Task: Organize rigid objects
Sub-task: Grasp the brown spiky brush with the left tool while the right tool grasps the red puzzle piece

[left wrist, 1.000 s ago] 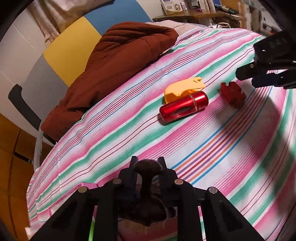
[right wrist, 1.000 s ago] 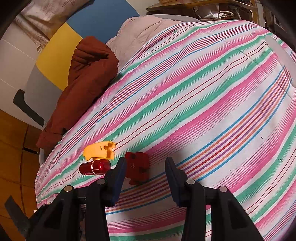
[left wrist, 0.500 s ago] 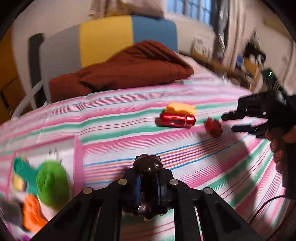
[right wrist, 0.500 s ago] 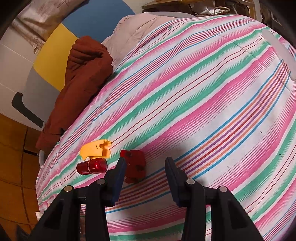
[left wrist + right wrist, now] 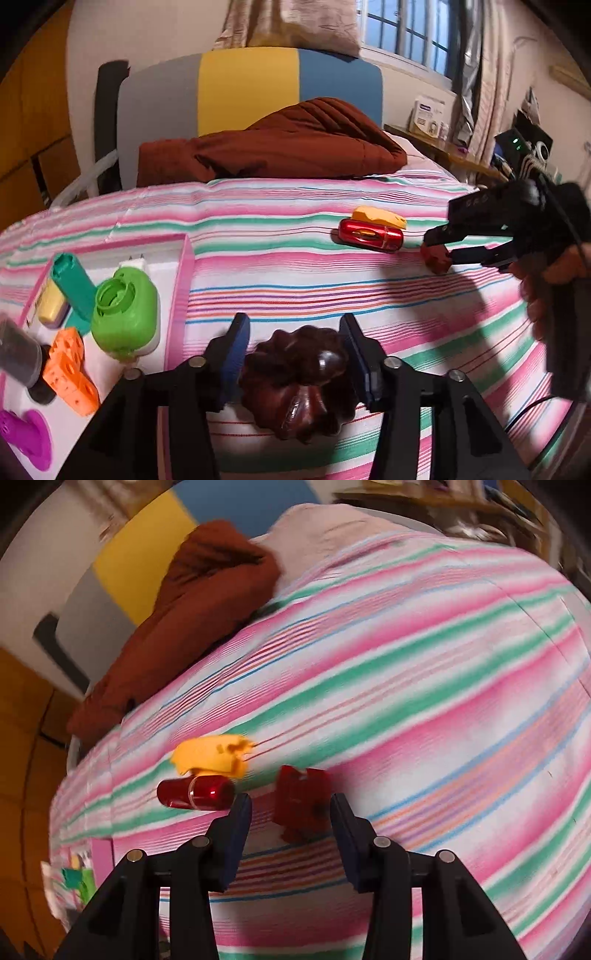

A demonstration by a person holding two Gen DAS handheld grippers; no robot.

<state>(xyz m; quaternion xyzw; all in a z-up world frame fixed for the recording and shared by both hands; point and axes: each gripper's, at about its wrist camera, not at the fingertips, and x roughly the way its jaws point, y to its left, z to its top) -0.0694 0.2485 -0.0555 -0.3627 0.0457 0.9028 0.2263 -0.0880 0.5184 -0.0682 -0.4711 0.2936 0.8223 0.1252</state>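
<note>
My left gripper [image 5: 293, 341] is shut on a dark brown ridged wooden piece [image 5: 301, 384], held above the striped bed beside the pink-rimmed white tray [image 5: 181, 280]. My right gripper [image 5: 291, 812] is open, its fingers either side of a small red block [image 5: 301, 803] on the cover; it also shows in the left wrist view [image 5: 443, 245], with the block [image 5: 437, 258] at its tips. A red shiny cylinder [image 5: 371, 234] and a yellow plastic piece [image 5: 378, 218] lie together just left of the block; they also show in the right wrist view, cylinder [image 5: 197, 794], yellow piece [image 5: 214, 757].
The tray holds a green lidded container [image 5: 123, 314], a teal piece [image 5: 72, 284], a yellow item [image 5: 51, 304], an orange block [image 5: 70, 373], a purple piece [image 5: 26, 439] and a dark cylinder [image 5: 18, 360]. A brown quilt [image 5: 273, 147] lies at the bed's head.
My left gripper has swung left with the wooden piece, bringing the tray into view. My right gripper has closed in on the red block, which now sits between its open fingers.
</note>
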